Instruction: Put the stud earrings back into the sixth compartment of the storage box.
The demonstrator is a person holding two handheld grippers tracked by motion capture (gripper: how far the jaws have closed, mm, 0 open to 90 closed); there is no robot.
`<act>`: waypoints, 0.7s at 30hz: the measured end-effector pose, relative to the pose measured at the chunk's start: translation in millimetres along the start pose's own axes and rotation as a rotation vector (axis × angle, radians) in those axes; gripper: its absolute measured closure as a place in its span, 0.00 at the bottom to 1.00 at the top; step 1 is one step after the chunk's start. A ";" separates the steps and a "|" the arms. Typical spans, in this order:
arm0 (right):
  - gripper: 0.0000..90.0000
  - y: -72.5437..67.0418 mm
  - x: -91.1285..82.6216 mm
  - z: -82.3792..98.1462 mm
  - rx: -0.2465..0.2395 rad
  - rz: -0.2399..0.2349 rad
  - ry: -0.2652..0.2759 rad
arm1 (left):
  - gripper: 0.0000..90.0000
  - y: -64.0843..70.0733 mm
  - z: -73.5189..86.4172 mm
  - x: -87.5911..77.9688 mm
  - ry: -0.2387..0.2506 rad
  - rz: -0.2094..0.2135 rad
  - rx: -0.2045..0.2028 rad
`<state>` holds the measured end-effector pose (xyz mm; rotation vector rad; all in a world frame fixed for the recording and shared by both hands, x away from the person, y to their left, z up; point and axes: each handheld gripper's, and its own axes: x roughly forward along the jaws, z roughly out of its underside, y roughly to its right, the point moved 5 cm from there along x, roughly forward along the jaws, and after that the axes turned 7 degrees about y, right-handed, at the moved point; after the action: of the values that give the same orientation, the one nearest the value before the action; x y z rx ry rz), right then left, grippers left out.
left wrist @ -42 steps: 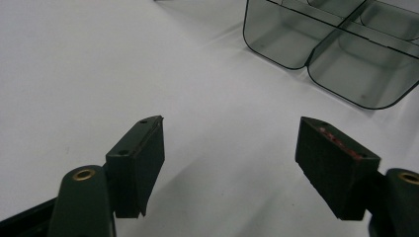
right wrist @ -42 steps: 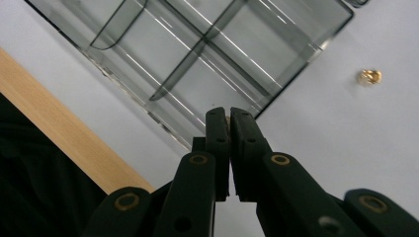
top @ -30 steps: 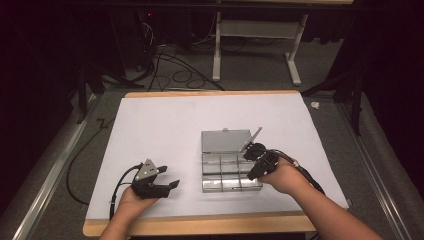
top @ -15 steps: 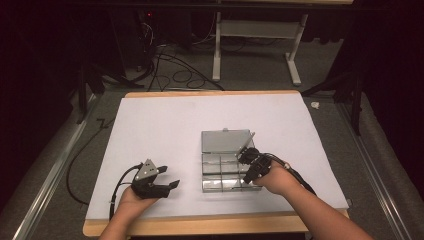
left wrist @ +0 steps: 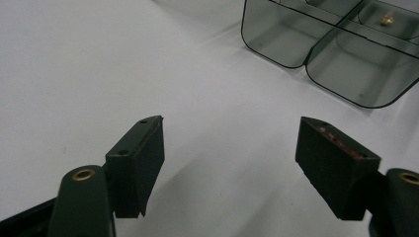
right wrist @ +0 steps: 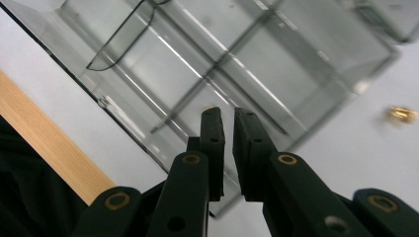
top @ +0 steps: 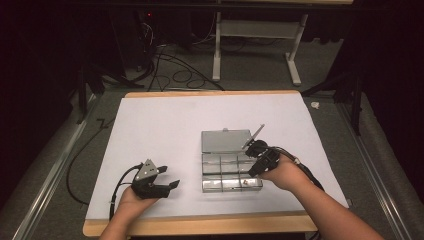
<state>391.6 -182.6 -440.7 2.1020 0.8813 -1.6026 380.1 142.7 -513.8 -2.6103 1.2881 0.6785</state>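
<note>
right tool [right wrist: 227,118] over clear box [top: 225,165]

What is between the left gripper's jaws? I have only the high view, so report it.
Observer: Nothing. In the left gripper view, the left gripper has its jaws wide apart over the bare white table cover.
Operator: Now check the clear box for parts.
Observer: The left gripper view shows a small brass piece in one compartment of the clear box. The two nearest compartments look empty.
Operator: Give me the right jaws.
Observer: In the right gripper view, the right gripper has its jaws almost together with a thin gap and nothing between them. A second brass piece, blurred, seems to lie on the cover just past the box's corner.
</note>
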 end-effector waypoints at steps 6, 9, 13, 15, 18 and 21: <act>0.94 21.7 -17.0 9.8 0.043 0.040 0.019 | 0.30 -0.2 0.0 -0.1 0.001 -0.004 -0.002; 0.95 33.2 -19.7 17.9 0.069 0.057 0.024 | 0.30 0.2 -0.2 -0.5 0.011 -0.009 0.000; 0.95 42.5 -18.7 25.9 0.089 0.066 0.021 | 0.30 -0.3 -0.2 -0.8 0.011 -0.007 -0.003; 0.95 50.4 -12.8 34.5 0.112 0.071 0.010 | 0.30 -0.2 -0.3 -1.2 0.017 -0.011 0.001; 0.94 56.6 -5.6 41.4 0.122 0.075 0.001 | 0.30 -0.3 -0.3 -1.1 0.016 -0.012 -0.001; 0.94 62.7 0.6 47.6 0.136 0.076 -0.009 | 0.30 -0.4 -0.3 -1.0 0.012 -0.012 -0.002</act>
<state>398.4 -258.4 -461.0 2.1897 0.6987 -1.6736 380.0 143.5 -513.2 -2.6257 1.2749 0.6631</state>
